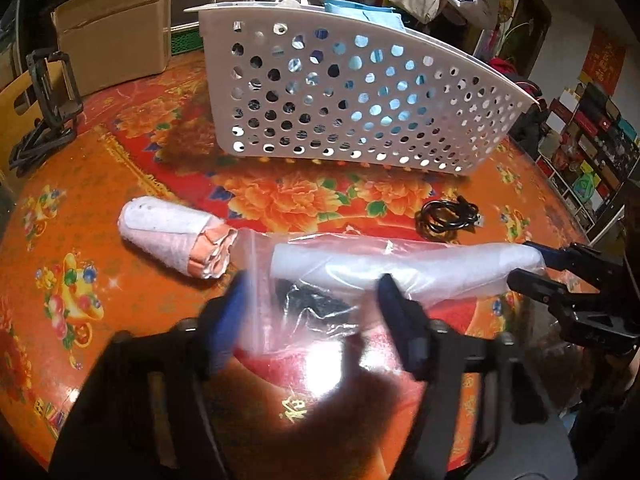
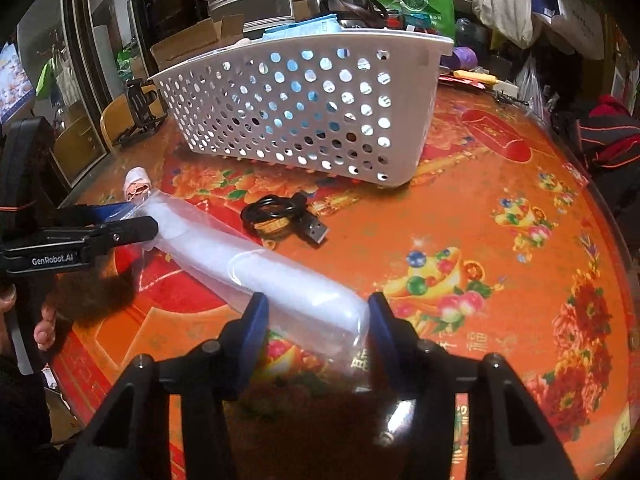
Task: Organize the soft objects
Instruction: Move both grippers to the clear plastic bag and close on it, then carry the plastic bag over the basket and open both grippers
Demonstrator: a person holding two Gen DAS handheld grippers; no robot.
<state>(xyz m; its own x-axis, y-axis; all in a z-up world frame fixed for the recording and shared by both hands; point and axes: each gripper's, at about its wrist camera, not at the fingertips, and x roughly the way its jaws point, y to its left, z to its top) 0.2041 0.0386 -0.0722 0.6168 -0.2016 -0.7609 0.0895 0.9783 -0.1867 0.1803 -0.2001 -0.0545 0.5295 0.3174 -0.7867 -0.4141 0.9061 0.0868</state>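
Two grippers work on one clear plastic bag [image 2: 256,276] with a white roll inside it, lying lengthwise on the table [image 2: 500,280] between them. The right gripper [image 2: 316,312] has its blue-padded fingers [image 2: 256,320] on either side of the bag's closed end; both pads sit against the plastic, so it looks like a grip, with the jaws at a middling width. The left gripper [image 1: 312,300] straddles the open, zip-strip end of the bag, jaws partly apart; its left finger is blurred, and whether the pads press the plastic I cannot tell. Both tools point steeply down at the tabletop. In the right wrist view the left gripper comes in from the left edge, lying nearly level across the picture, with fingertips of the person's hand [image 2: 44,328] showing below it.

Just beyond the left gripper's left finger lies a second roll [image 1: 176,240] — white and pale pink cloth, with orange folds at its end, which touches the bag's mouth. A coiled black USB cable [image 2: 284,220] lies beyond the bag, apart from it. Farther on stands a white perforated basket [image 1: 360,100] with blue things showing over its rim. A cardboard box [image 1: 116,32] sits far left of the left gripper.

White lettering on the left gripper's body reads "GenRobot.AI". The orange-red floral tablecloth carries Chinese characters — too blurred to read.
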